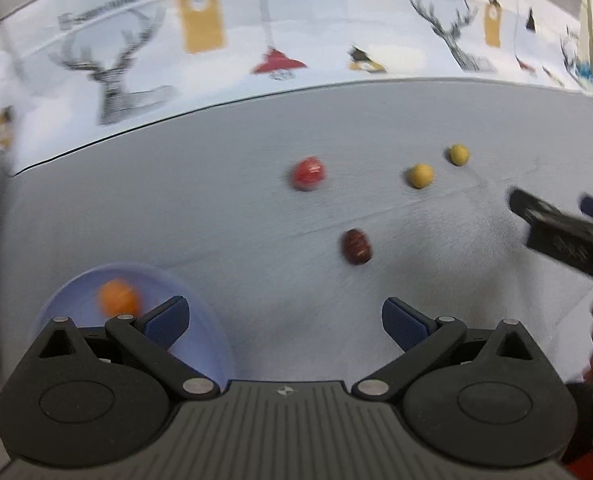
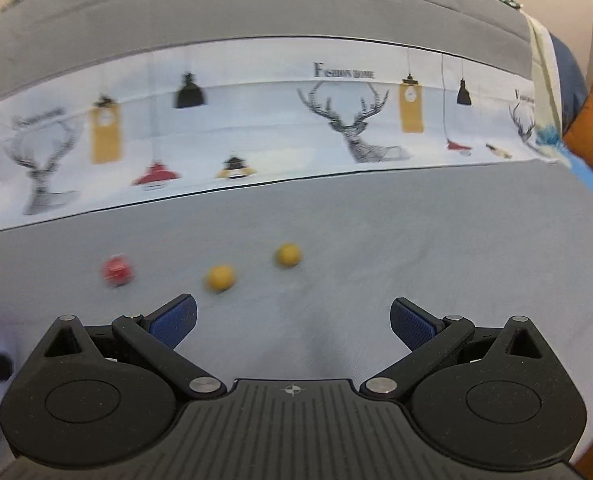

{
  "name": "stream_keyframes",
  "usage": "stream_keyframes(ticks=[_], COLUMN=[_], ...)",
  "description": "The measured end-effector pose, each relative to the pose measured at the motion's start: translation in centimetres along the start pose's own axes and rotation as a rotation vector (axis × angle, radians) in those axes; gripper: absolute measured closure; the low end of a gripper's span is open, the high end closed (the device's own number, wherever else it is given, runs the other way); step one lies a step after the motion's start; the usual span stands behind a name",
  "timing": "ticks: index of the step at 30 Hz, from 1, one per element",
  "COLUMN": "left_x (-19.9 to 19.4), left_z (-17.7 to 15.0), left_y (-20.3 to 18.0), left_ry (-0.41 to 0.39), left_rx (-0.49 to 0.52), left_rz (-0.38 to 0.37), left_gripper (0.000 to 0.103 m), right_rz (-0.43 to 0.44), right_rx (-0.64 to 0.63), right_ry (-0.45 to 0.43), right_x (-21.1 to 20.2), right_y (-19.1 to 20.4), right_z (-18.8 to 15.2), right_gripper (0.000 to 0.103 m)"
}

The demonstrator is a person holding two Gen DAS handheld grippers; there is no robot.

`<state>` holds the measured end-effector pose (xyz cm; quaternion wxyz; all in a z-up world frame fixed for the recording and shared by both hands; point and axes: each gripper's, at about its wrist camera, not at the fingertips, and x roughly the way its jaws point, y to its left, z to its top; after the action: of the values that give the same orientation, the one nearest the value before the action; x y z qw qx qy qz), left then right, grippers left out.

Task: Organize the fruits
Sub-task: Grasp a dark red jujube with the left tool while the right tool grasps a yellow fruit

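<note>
2 yellow fruits, 1 red fruit, 1 dark fruit

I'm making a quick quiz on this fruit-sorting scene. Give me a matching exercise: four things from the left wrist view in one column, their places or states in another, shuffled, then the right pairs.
Things:
1. orange fruit
2. dark red fruit
3. bright red fruit
4. left tool

Places or states:
A. open, holding nothing
B. on the grey cloth, the loose fruit nearest the left tool
C. inside the pale blue bowl
D. on the grey cloth, farther off, left of the two yellow fruits

Pairs: 1-C, 2-B, 3-D, 4-A
</note>
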<state>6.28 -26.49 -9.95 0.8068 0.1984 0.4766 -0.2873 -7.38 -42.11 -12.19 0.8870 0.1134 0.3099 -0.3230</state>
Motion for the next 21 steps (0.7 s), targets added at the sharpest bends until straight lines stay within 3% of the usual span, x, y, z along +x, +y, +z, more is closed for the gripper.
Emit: stream_keyframes(ticks=[4, 12, 15, 21], left_x=[4.3, 11.5, 11.7, 12.0], left_z=[1.9, 3.6, 3.7, 3.9], left_y=[-2.5, -3.6, -3.0, -2.5], left_ry=[-0.021, 0.088, 0.085, 0.091], left_rx=[0.045, 0.057, 0.015, 0.02], left_rz=[-0.012, 0.014, -0.005, -0.002], left_gripper=[0.0, 0.0, 0.0, 0.0], right_rz=[0.017, 0.024, 0.03, 0.03], right_rx=[0.014, -0.02, -0.014, -0.013], right_ry=[0.039, 0.116, 0.066, 0.062], right_x=[6.6, 15.0, 15.1, 15.1], right_y=[-0.9, -0.1, -0.1, -0.2], right_z=[1.1, 1.8, 1.2, 1.0], right_gripper=[0.001, 0.001, 0.001, 0.001])
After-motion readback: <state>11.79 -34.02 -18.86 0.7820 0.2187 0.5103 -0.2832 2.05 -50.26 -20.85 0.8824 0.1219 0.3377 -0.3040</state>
